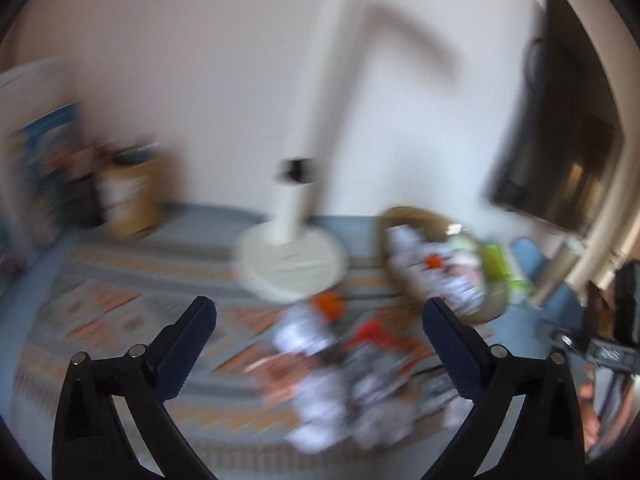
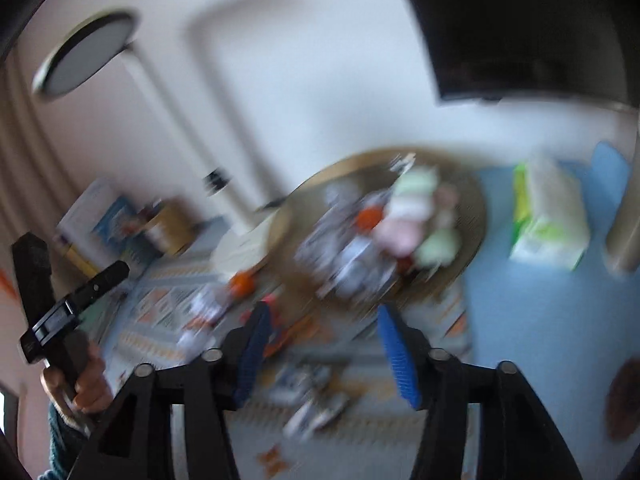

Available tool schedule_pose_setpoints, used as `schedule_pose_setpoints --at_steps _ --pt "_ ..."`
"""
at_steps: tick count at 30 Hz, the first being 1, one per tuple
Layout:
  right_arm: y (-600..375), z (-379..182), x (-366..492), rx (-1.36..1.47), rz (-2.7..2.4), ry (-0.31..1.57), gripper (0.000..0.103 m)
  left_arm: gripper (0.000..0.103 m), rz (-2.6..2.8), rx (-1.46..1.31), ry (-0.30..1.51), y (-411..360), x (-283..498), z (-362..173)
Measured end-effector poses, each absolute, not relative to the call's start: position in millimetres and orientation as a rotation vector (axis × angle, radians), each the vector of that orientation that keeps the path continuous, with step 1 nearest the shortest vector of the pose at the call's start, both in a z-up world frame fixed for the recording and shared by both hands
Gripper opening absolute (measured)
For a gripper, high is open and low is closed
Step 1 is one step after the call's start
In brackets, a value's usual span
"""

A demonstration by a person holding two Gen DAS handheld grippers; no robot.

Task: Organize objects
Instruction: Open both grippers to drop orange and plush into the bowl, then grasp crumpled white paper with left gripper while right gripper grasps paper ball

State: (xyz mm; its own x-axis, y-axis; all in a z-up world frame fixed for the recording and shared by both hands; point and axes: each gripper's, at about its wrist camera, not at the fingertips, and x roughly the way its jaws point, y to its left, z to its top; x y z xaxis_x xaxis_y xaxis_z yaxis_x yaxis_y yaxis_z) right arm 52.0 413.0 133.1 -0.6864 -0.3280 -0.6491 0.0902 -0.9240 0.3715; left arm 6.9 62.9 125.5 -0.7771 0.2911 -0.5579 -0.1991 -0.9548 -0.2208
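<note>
Both views heavily motion-blurred; fine detail not readable. Left gripper: fingers wide apart, nothing between them, held above a patterned cloth in grey, orange and blue. Ahead of the fingers on the cloth lies a loose heap of small packets, white and grey with orange and red patches; individual items cannot be told apart. Beyond the heap stands a white lamp with a round base, its pole rising toward the wall. Right of the lamp base sits a round woven basket, holding more white packets and some pale green and pink items. A green and white pack lies just beside the basket on its right. Right gripper: blue fingers apart, nothing gripped, held over the cloth near the basket; loose packets show below and between the fingers, and the green pack rests on a blue surface right of the basket. The person's left hand shows at the lower left of the right view, holding the other tool's handle.
</note>
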Motion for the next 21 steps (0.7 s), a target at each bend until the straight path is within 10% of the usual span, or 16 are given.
schedule_pose_setpoints --at_steps 8,21 --pt "349.4 64.1 85.4 1.020 -2.774 -0.352 0.068 0.102 2.912 -1.116 -0.259 -4.6 30.0 27.5" --pt "327.0 58.4 70.1 1.099 -2.572 -0.327 0.084 0.100 2.597 -1.096 -0.259 24.9 32.1 31.2"
